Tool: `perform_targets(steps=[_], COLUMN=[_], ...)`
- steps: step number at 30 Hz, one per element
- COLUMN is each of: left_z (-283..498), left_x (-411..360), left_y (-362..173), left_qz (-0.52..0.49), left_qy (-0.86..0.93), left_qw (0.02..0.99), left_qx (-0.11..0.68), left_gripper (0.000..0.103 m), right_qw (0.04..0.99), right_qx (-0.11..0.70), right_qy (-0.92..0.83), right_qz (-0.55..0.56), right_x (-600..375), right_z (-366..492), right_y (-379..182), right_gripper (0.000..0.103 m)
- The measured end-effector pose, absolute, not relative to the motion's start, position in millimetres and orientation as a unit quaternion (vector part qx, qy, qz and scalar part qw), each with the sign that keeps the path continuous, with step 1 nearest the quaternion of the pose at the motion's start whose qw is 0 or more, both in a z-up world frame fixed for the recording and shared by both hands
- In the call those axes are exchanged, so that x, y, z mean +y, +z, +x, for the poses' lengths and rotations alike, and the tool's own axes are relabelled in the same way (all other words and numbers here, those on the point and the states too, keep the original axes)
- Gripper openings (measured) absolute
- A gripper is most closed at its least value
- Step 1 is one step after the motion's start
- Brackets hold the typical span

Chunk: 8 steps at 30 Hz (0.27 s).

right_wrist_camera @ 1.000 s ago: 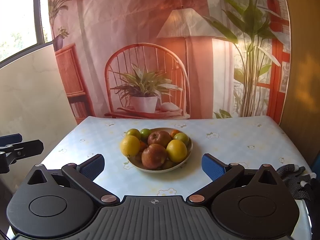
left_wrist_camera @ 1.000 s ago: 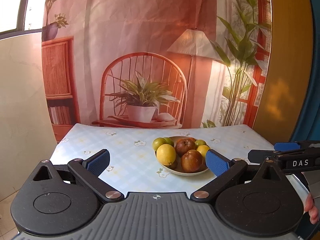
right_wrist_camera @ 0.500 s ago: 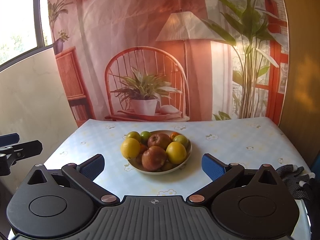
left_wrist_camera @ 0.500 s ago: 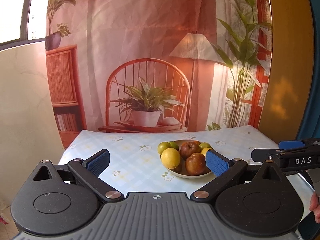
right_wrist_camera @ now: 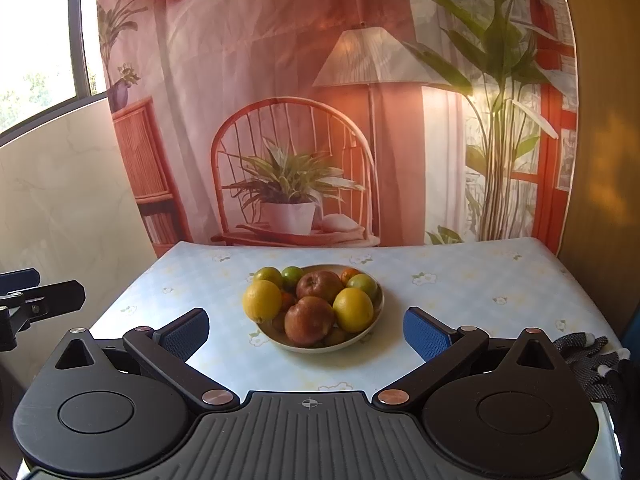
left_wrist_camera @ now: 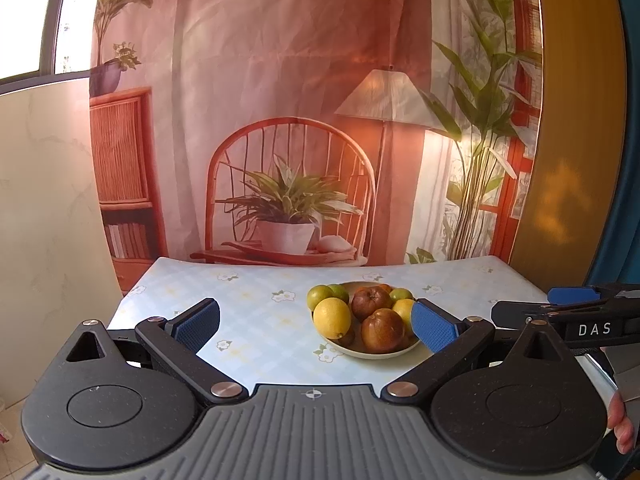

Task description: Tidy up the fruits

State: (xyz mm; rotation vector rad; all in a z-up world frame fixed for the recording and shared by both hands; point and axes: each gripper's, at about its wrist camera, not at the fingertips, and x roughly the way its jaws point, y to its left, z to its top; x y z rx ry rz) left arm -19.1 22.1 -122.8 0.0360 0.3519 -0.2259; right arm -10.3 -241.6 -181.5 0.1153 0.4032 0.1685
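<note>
Both cameras have tilted slightly since a second ago, so the bowl (right_wrist_camera: 374,312) of fruit sits a little lower in each view while the fruit itself lies as it did. "DAS" in white letters on the side of the right gripper (left_wrist_camera: 564,308), seen at the right edge of the left wrist view, is the only writing that can be read. The left gripper (left_wrist_camera: 316,326) has its jaws spread wide, blue pads empty and touching nothing, held above the near part of the table (left_wrist_camera: 248,292), whose pale checked cloth carries small flower prints. The right gripper's jaws, seen from its own camera, are likewise spread wide and empty, the bowl framed between the pads but beyond them.

The shallow cream bowl stands near the middle of the table. It holds two yellow lemons (right_wrist_camera: 262,301), two reddish-brown apples (right_wrist_camera: 309,320), several green citrus fruits (right_wrist_camera: 363,283) toward the back, and a small orange fruit (right_wrist_camera: 349,273) at the far rim. In the left wrist view the right pad overlaps the bowl's right rim and part of one lemon.

A black knitted glove (right_wrist_camera: 588,360) lies at the table's near right corner. Fingertips (left_wrist_camera: 622,428) of a person show at the lower right edge of the left wrist view. A printed backdrop (right_wrist_camera: 280,120) of a chair, potted plant and lamp hangs behind the table.
</note>
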Motion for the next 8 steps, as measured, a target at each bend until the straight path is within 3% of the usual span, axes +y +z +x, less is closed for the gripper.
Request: perform_targets(steps=[8], left_z=[-16.4], left_x=[23.0], left_y=[-124.9], left_qz=[0.007], left_qy=[-0.115], left_qw=[0.977], left_qx=[0.181], left_gripper=[0.103], right_qw=[0.974], right_qx=[0.201], right_qy=[0.084], right_qz=[0.058], right_x=[-240.8], right_z=[-10.1], right_y=[-181.0], right_gripper=[0.103])
